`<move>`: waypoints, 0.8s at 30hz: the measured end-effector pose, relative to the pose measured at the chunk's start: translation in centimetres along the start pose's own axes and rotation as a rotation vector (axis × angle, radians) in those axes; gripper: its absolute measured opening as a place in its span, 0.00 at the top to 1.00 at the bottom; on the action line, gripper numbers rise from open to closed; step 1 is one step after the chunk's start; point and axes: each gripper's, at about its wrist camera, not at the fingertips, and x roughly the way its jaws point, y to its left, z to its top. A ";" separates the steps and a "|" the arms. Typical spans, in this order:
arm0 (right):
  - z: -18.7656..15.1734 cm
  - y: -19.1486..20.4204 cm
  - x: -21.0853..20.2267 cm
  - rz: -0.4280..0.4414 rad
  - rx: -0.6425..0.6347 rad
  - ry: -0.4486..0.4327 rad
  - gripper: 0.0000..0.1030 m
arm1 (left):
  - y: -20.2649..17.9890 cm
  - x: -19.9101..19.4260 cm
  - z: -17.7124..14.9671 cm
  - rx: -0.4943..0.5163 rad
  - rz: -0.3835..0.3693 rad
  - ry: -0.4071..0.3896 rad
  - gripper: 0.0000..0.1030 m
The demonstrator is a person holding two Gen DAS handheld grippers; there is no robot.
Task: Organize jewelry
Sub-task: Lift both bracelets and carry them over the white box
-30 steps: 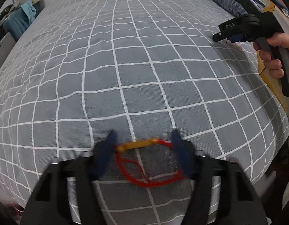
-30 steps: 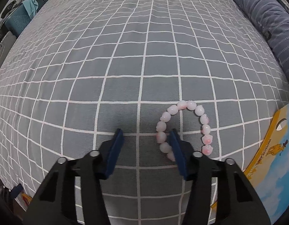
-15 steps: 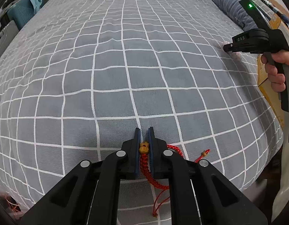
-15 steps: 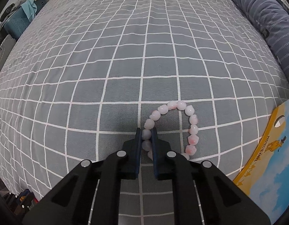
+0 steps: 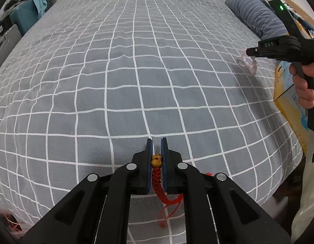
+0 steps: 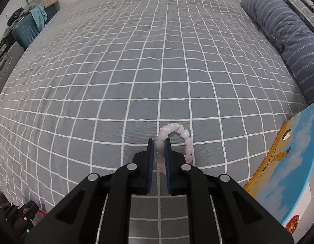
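We see 1 grey checked bedspread point(image 6: 136, 77), 1 striped pillow point(image 6: 283, 34) and 2 bracelets. Our left gripper point(image 5: 156, 148) pinches the red braided bracelet point(image 5: 158, 181); our right gripper point(image 6: 159, 148) clamps the pink bead bracelet point(image 6: 177, 130), both just above the bedspread.

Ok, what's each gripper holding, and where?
Left gripper: red braided bracelet, by its gold bead end. Right gripper: pink bead bracelet, by beads on one side.

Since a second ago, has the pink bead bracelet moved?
Yes. The pink bead bracelet lay flat as an open ring on the checked bedspread; now the right tool is shut on it, and the loop hangs narrower.
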 end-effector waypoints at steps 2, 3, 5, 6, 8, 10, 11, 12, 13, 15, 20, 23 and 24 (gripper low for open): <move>-0.1 0.1 -0.4 0.002 0.001 -0.006 0.91 | 0.0 -0.5 0.2 0.000 -0.001 -0.008 0.93; -0.1 0.1 -0.7 0.003 0.003 -0.011 0.91 | -0.1 -0.7 0.3 0.000 -0.002 -0.011 0.93; -0.2 0.1 -1.1 0.006 0.004 -0.017 0.91 | -0.2 -1.1 0.5 0.001 -0.001 -0.018 0.93; -0.3 0.1 -1.4 0.008 0.005 -0.021 0.91 | -0.3 -1.3 0.6 0.002 0.000 -0.022 0.93; -0.3 0.1 -1.8 0.012 0.007 -0.027 0.91 | -0.4 -1.6 0.9 0.004 0.001 -0.030 0.93; -0.4 0.1 -2.3 0.018 0.014 -0.033 0.91 | -0.4 -1.9 1.1 0.004 0.001 -0.036 0.93; -0.4 0.1 -2.5 0.021 0.015 -0.036 0.91 | -0.5 -2.1 1.3 0.005 0.001 -0.040 0.93; -0.5 0.0 -2.8 0.024 0.018 -0.042 0.91 | -0.7 -2.2 1.4 0.006 0.001 -0.044 0.93; -0.5 0.0 -3.0 0.026 0.019 -0.045 0.91 | -0.7 -2.3 1.5 0.009 0.000 -0.048 0.93; -0.6 0.0 -3.6 0.030 0.021 -0.056 0.91 | -0.9 -2.7 1.9 0.014 0.000 -0.058 0.93; -0.9 -0.1 -5.2 0.048 0.023 -0.084 0.91 | -1.2 -3.7 3.1 0.021 -0.001 -0.083 0.93; -1.0 0.0 -6.2 0.063 0.025 -0.101 0.91 | -1.5 -4.0 3.9 0.016 0.001 -0.097 0.93; -0.9 0.0 -6.4 0.064 0.026 -0.105 0.91 | -1.6 -4.2 4.2 0.016 0.003 -0.103 0.93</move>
